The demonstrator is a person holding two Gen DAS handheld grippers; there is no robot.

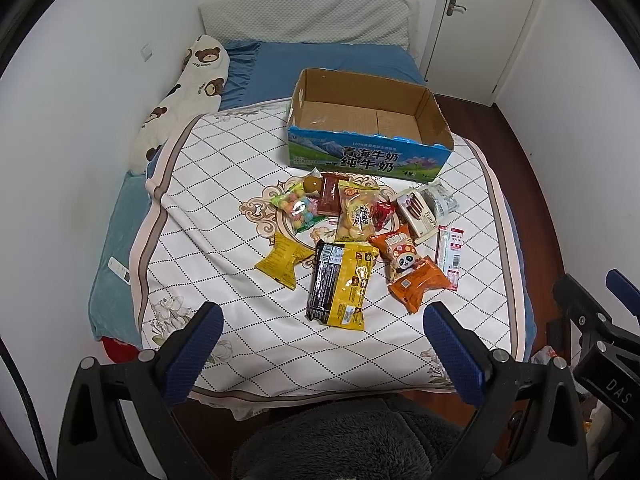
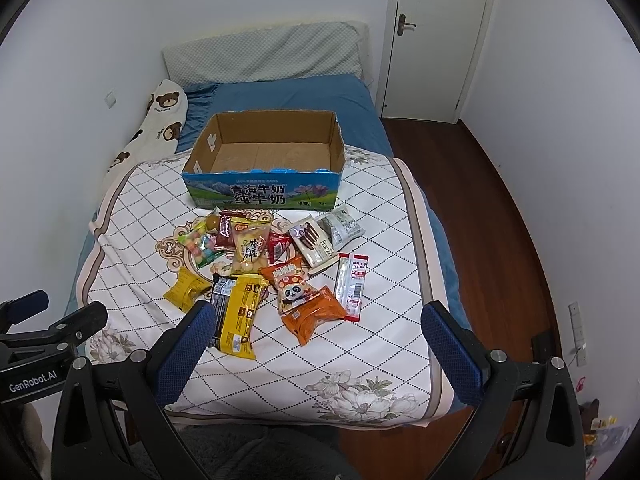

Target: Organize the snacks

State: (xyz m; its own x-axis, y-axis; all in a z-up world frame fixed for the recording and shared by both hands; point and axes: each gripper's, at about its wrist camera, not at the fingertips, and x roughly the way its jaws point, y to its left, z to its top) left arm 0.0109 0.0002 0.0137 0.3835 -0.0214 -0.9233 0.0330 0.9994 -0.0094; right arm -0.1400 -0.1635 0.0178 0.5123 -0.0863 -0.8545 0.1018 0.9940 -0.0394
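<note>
Several snack packets lie in a heap on the quilted bedspread [image 1: 240, 160]: a yellow-and-black packet [image 1: 340, 282] [image 2: 236, 316], an orange panda packet [image 1: 408, 264] [image 2: 300, 296], a small yellow packet [image 1: 282, 260] [image 2: 186, 288], a bag of coloured candy [image 1: 298, 208] [image 2: 200, 246] and a red-and-white stick pack [image 1: 450, 256] [image 2: 350, 284]. Behind them stands an open cardboard box [image 1: 368, 156] [image 2: 260, 192], with nothing inside. My left gripper [image 1: 324, 332] hangs open at the bed's near edge, holding nothing. My right gripper [image 2: 316, 332] is open too, short of the heap.
A bear-print pillow [image 1: 188, 88] [image 2: 160, 116] lies along the left wall, a grey pillow [image 1: 308, 16] at the headboard. A white door [image 2: 436, 32] and wooden floor [image 2: 500, 220] are on the right. A grey fleecy garment [image 1: 340, 440] is below the grippers.
</note>
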